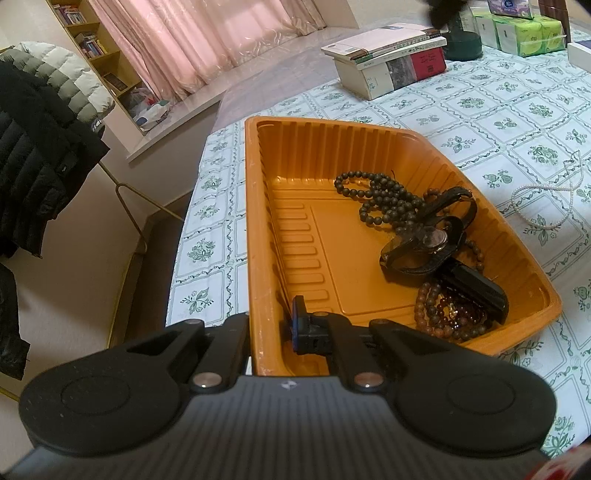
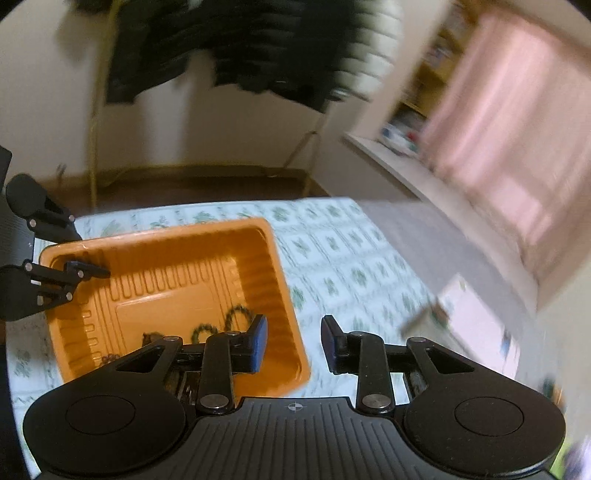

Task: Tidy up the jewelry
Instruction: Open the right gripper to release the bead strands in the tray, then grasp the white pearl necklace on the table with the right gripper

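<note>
1. Jewelry lies heaped in the near right part of our orange tray [image 1: 255, 229], which sits on the green-patterned tablecloth [image 1: 498, 122] near the table's corner.
2. Nearest to us, our left gripper [image 1: 275, 325] is clamped tight on the tray's near rim, one finger outside the wall, the other, with its blue pad, inside.
3. Our right gripper [image 2: 293, 341] hangs above the tray's corner with its jaws standing part open and nothing between them; that view is blurred.
4. Just past the left gripper we see brown bead bracelets [image 1: 443, 314] against the near wall, partly under a black oblong piece [image 1: 476, 288] we cannot identify.
5. Behind these rests a black-strapped wristwatch [image 1: 428, 240], lying over a long strand of dark beads [image 1: 376, 192] that loops toward the tray's middle.
6. Outside the tray, to its right, a white pearl strand [image 1: 543, 199] lies on the cloth, well apart from the heap.
7. Farther back we see a stack of books [image 1: 391, 62] and green tissue packs [image 1: 524, 33].
</note>
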Demonstrator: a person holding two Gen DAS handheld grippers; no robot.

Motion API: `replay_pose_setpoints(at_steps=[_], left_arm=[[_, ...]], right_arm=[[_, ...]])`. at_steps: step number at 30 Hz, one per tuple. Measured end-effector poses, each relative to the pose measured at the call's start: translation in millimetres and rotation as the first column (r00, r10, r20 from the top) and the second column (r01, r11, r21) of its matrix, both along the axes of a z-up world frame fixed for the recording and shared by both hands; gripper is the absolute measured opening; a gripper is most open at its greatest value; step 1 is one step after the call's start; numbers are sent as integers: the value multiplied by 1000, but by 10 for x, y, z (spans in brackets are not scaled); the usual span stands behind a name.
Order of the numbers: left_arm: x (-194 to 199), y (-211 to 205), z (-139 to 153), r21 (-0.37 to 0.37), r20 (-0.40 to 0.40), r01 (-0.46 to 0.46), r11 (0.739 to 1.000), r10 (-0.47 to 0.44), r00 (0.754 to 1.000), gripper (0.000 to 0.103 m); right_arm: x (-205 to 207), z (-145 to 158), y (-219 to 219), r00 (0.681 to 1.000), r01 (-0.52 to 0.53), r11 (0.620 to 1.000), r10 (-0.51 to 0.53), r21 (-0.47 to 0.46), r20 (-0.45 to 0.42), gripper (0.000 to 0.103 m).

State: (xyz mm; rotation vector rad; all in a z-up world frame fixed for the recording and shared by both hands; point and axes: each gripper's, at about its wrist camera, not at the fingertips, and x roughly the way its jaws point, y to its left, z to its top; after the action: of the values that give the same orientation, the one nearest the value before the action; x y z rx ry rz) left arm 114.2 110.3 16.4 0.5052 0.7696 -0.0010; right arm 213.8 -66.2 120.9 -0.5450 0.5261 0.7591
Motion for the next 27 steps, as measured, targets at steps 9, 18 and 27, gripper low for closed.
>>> replay_pose_setpoints(at_steps=[9, 18, 27], left_arm=[[-15, -30, 21, 10, 12, 5, 1000, -5, 1000, 4], [-35, -75, 44, 27, 16, 14, 1000, -14, 1000, 4], [-36, -100, 71, 39, 17, 29, 999, -30, 999, 4]], right_arm=[[-385, -504, -1208, 913, 396, 891, -357, 223, -196, 32], [-900, -1123, -1761, 795, 580, 781, -482, 232, -368, 32], [-940, -1363, -1588, 843, 485, 856, -404, 180, -355, 32]])
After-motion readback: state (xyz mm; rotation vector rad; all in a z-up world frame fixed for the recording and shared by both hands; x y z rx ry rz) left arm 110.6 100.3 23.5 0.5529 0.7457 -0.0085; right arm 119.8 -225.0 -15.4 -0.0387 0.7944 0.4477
